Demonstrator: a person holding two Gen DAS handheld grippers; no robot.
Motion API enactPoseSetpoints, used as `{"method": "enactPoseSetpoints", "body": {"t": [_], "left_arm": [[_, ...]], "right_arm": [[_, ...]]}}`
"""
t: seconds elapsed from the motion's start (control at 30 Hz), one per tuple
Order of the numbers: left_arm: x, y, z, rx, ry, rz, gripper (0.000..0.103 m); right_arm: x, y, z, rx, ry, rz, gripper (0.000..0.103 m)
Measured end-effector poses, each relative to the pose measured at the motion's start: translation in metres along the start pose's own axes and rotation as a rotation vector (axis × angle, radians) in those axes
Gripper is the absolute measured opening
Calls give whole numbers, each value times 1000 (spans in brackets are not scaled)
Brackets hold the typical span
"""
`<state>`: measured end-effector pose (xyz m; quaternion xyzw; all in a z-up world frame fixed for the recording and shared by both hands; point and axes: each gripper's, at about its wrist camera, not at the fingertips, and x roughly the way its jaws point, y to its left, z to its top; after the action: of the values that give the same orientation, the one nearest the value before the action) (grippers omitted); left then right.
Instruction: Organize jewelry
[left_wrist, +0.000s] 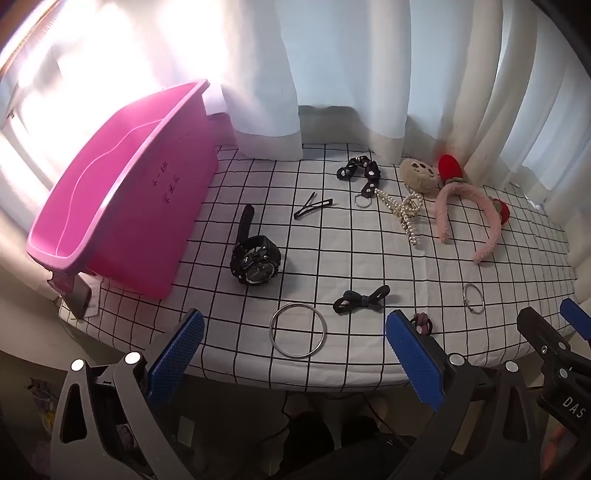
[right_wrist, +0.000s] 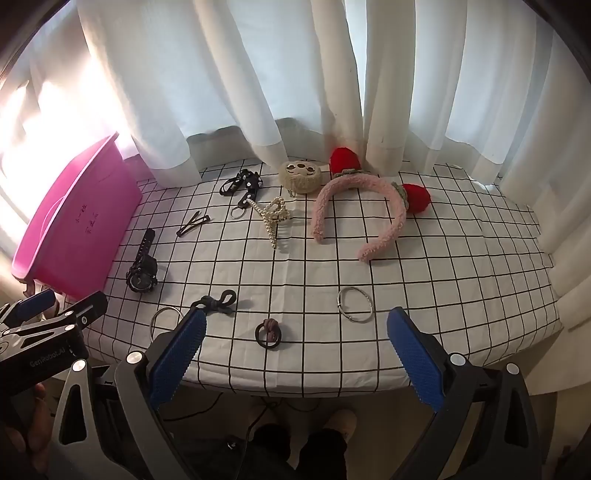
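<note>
Jewelry lies spread on a grid-patterned tablecloth (left_wrist: 369, 266). A black watch (left_wrist: 255, 258), a black hair clip (left_wrist: 312, 208), a black chain keyring (left_wrist: 360, 173), a pearl claw clip (left_wrist: 404, 212), a pink fuzzy headband (left_wrist: 465, 218), a large silver bangle (left_wrist: 298, 335), a dark bow tie (left_wrist: 362, 298) and a small silver bracelet (left_wrist: 473, 298) all show. A pink bin (left_wrist: 122, 184) stands at the left, and it looks empty. My left gripper (left_wrist: 295, 365) is open and empty at the table's front edge. My right gripper (right_wrist: 295, 363) is open and empty, with a brown hair tie (right_wrist: 268, 332) ahead of it.
White curtains (right_wrist: 295, 92) hang behind the table. A beige plush charm (left_wrist: 419, 175) and red pompoms (left_wrist: 450, 166) sit at the back. The table's front edge (right_wrist: 295, 387) drops off to the floor, where feet show below.
</note>
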<state>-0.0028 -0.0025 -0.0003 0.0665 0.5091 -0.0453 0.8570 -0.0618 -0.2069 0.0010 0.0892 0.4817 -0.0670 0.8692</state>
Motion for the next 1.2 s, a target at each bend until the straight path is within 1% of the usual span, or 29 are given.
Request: {"method": "enactPoseSetpoints", "body": {"t": [1.2], "left_arm": [[-2, 0, 2, -7, -1, -3, 97]], "right_arm": [[5, 2, 0, 11, 6, 9, 94]]}}
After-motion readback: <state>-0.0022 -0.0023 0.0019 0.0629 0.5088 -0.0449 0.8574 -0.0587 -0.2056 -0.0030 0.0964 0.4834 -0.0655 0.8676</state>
